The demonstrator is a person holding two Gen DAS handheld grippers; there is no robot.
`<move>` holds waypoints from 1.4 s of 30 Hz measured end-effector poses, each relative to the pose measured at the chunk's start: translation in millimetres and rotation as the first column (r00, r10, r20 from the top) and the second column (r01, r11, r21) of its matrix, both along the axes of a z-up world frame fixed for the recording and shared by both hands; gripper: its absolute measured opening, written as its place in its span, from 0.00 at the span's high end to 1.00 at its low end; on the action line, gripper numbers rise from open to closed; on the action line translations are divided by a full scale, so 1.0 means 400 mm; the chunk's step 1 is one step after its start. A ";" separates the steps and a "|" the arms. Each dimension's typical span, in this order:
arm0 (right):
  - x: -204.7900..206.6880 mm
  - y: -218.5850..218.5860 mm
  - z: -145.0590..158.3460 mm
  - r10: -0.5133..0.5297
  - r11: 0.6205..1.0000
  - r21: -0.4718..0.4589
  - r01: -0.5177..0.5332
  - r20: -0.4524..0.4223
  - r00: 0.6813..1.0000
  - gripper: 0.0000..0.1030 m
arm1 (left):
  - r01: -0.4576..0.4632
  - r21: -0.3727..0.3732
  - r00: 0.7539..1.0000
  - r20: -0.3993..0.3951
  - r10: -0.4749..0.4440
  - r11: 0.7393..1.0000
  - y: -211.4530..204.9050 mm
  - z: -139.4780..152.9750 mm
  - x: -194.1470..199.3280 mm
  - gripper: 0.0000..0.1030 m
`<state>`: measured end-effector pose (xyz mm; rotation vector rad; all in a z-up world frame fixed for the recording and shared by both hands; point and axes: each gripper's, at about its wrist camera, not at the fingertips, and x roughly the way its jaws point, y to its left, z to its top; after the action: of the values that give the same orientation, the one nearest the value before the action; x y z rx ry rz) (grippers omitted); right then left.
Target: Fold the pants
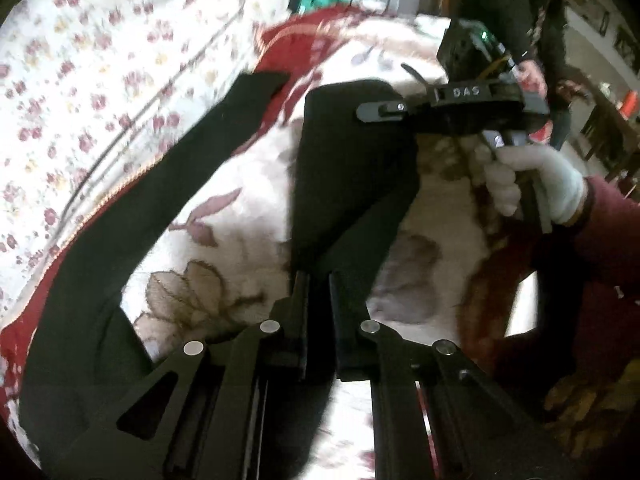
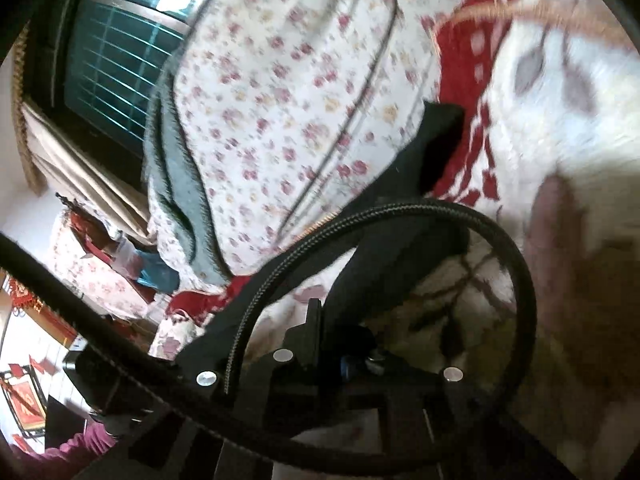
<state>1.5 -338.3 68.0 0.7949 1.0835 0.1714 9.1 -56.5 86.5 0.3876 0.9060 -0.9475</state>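
Two handheld grippers clamp a pair of black pants [image 1: 132,216] above a bed. At far left in the left wrist view lies a white quilt [image 1: 100,60] printed with small red flowers, bordered by a red blanket edge [image 1: 292,44]. One pant leg runs as a long dark band from the lower left up toward the picture's centre, lying partly on that quilt and partly on a cream blanket [image 1: 224,216] with large brown flower motifs. At centre the left gripper [image 1: 320,280] has its jaws drawn narrow, nipping black cloth that rises away from it as a broad panel. At upper right the right gripper [image 1: 374,112] meets the far corner of the same panel, carried by a white-gloved hand [image 1: 532,184] with a maroon sleeve [image 1: 608,248]. In the right wrist view, a window [image 2: 120,52] shows at far left, then the flowered quilt; at centre the jaws pinch a fold of the pants, which hangs as a dark strip toward the red edge, while a looped black cable [image 2: 400,208] crosses before the lens.
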 end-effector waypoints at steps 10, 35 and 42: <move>-0.053 0.047 0.221 -0.024 0.999 -0.044 0.024 0.004 1.000 0.94 | 0.002 -0.141 0.999 0.037 0.003 0.990 0.043 0.102 -0.071 0.93; 0.052 -0.031 -0.025 -0.082 0.996 -0.035 0.078 -0.126 0.989 0.94 | 0.167 0.166 0.981 0.071 -0.181 0.972 -0.116 -0.055 0.035 0.71; 0.044 -0.031 -0.027 -0.084 0.996 -0.024 0.082 -0.121 0.989 0.94 | 0.175 0.194 0.985 -0.042 -0.170 0.965 -0.123 -0.102 0.080 0.71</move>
<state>18.9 -350.5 57.2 0.8409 1.1634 0.0426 41.2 -105.6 45.7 0.6331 1.0047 -1.0265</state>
